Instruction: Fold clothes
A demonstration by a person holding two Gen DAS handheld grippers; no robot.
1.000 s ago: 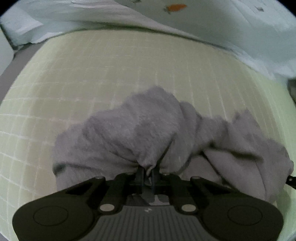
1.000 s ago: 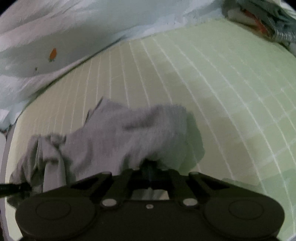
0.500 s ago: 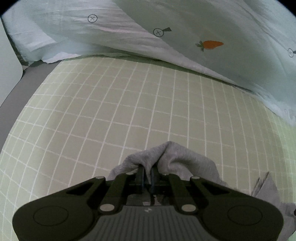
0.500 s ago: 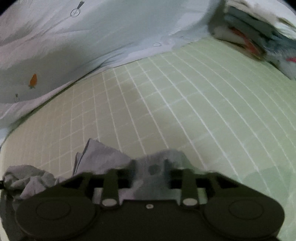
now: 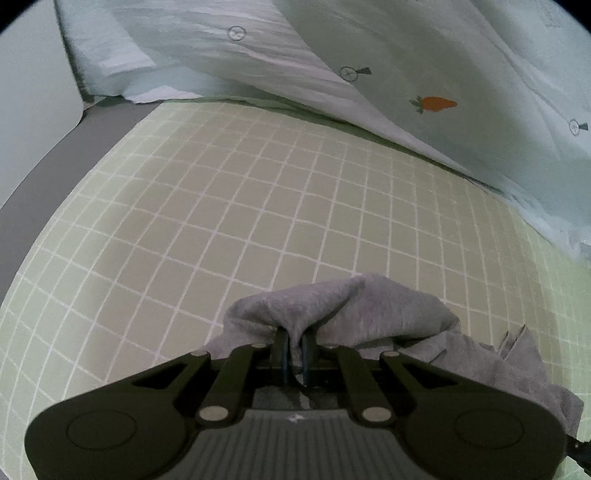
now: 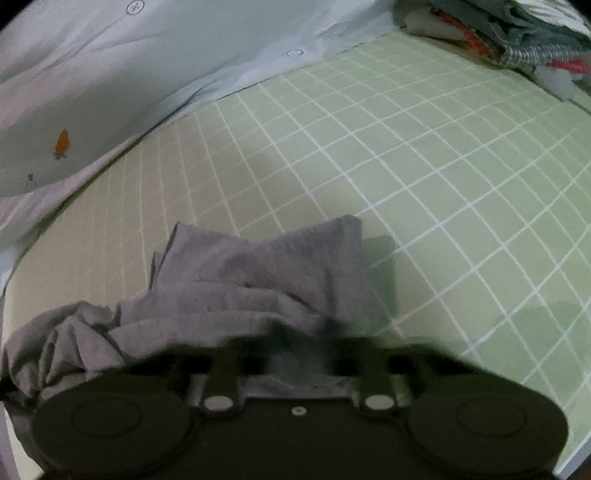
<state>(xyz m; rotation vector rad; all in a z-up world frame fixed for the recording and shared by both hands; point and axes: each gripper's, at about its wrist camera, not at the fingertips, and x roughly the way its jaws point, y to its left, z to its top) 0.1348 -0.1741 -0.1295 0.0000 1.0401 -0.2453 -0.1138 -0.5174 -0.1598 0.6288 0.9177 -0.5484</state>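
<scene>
Grey garment (image 5: 369,314) sits bunched on the green checked sheet (image 5: 221,221), toward the near edge of the bed, w/ its bulk trailing off to your right side in the left wrist view. Your left gripper (image 5: 294,345) is clenched on a pinch of the fabric: the cloth humps up over the two fingers and a fold is trapped between them, prob. so you can lift that edge and shake the piece flat. Your right gripper (image 6: 301,330) is blurred at the tips, so you can't tell from this view whether its jaws are closed on cloth or just lying under it; the garment drapes right over them either way. Holding two points apart makes sense here, since the piece needs spreading before any fold.

A pale duvet w/ a carrot print (image 5: 436,104) is heaped along the far edge of the bed, and a stack of folded clothes (image 6: 517,33) lies at the far right corner, well apart from the work. No fold is made yet, as far as the crumpled shape shows.
</scene>
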